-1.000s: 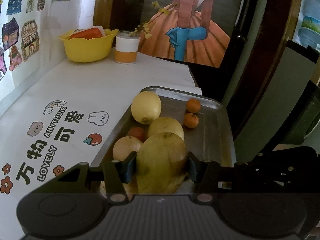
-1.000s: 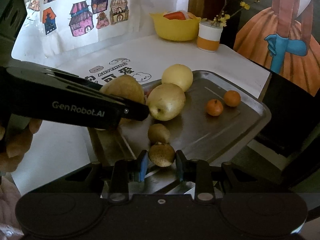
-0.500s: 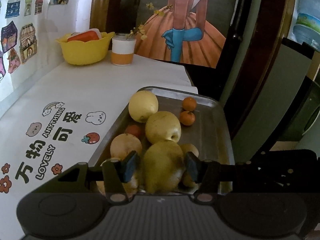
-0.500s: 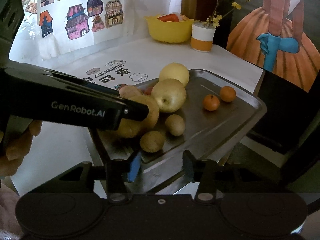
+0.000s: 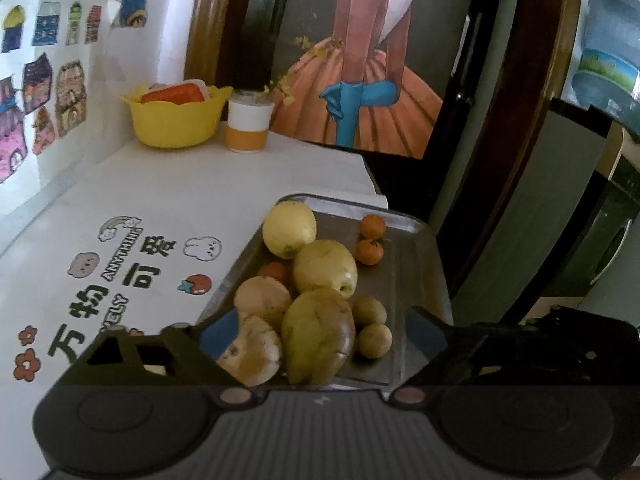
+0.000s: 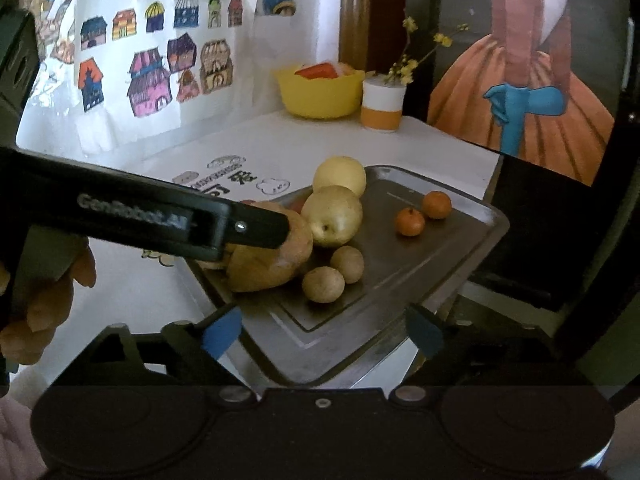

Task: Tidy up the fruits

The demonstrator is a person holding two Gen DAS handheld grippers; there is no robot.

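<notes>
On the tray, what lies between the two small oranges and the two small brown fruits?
Only bare metal tray lies between the oranges and the small brown fruits; the right wrist view shows it.

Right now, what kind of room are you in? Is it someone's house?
Probably a home, maybe a kitchen or dining corner. A metal tray of fruit sits on a white table with cartoon stickers, children's house drawings are taped to the wall, and a water jug stands nearby.

The left gripper (image 5: 320, 332) is wide open over the tray (image 5: 404, 280). A big pear (image 5: 320, 334) lies between its fingers, touching neither, beside two kiwis (image 5: 370, 324).
</notes>
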